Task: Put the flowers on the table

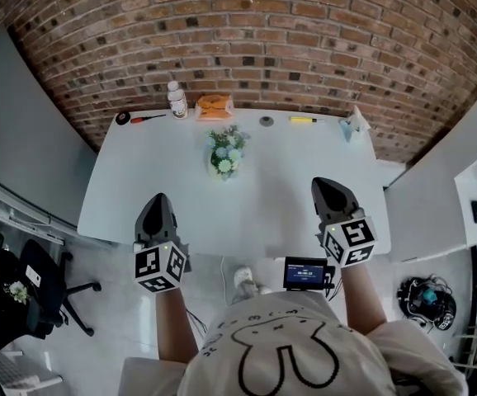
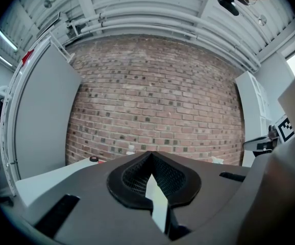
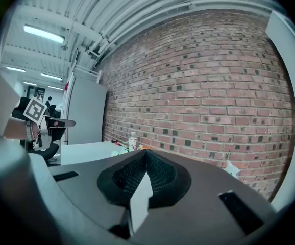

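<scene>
A small bunch of pale flowers (image 1: 225, 154) with green leaves stands on the white table (image 1: 288, 196), near its middle. My left gripper (image 1: 159, 197) hovers over the table's near left edge, short of the flowers. Over the near right part is my right gripper (image 1: 326, 182), also well apart from them. In the left gripper view the left gripper (image 2: 150, 156) has its jaws together with nothing between them. The right gripper (image 3: 146, 153) in its own view is likewise shut and empty. Both point toward the brick wall.
Along the table's far edge lie a black tape roll (image 1: 122, 118), a red screwdriver (image 1: 148, 119), a white bottle (image 1: 177, 100), an orange pack (image 1: 214, 106), a small grey disc (image 1: 266, 121), a yellow tool (image 1: 303, 120) and a pale packet (image 1: 354, 125). An office chair (image 1: 44, 283) stands at the left.
</scene>
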